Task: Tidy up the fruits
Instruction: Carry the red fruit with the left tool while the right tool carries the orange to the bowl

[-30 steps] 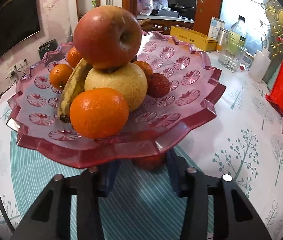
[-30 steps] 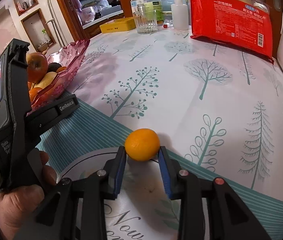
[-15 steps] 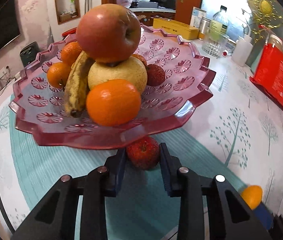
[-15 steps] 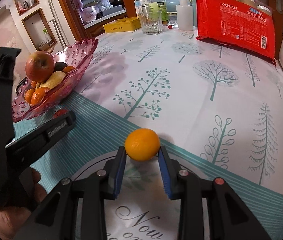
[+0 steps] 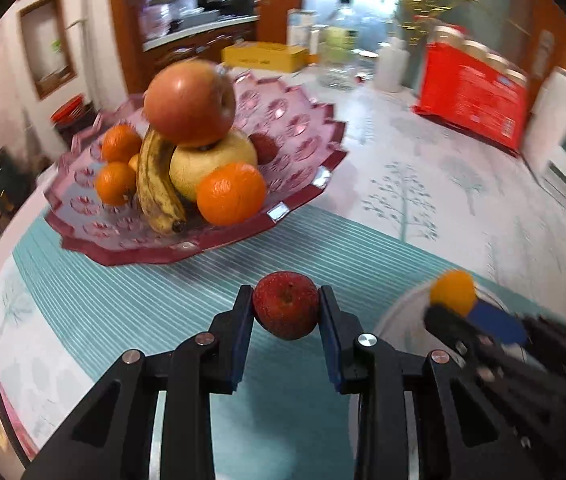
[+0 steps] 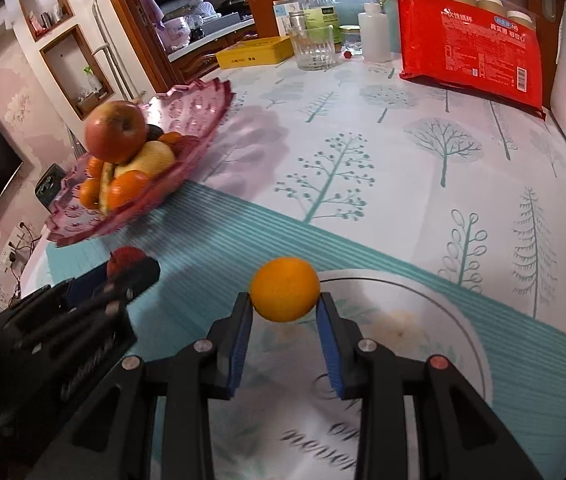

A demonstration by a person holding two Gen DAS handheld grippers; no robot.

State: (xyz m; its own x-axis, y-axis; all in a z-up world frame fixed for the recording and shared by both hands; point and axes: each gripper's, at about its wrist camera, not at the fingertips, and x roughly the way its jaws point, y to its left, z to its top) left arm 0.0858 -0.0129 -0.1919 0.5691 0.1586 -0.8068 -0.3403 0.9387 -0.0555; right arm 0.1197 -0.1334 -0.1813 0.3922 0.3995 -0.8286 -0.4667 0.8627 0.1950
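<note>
Fruits are piled on the pink dish (image 5: 315, 168) at upper left. At lower centre of its own view, each gripper clamps 1 piece: left gripper (image 5: 286, 307) a red fruit (image 5: 285, 305), right gripper (image 6: 284, 307) an orange (image 6: 285, 289), likely bound for that dish.

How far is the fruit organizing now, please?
Done: the pink dish already holds an apple, a pear, a banana and oranges. In hand: the left gripper clamps a small red fruit; the right gripper clamps an orange. Left: setting both in the dish.
</note>
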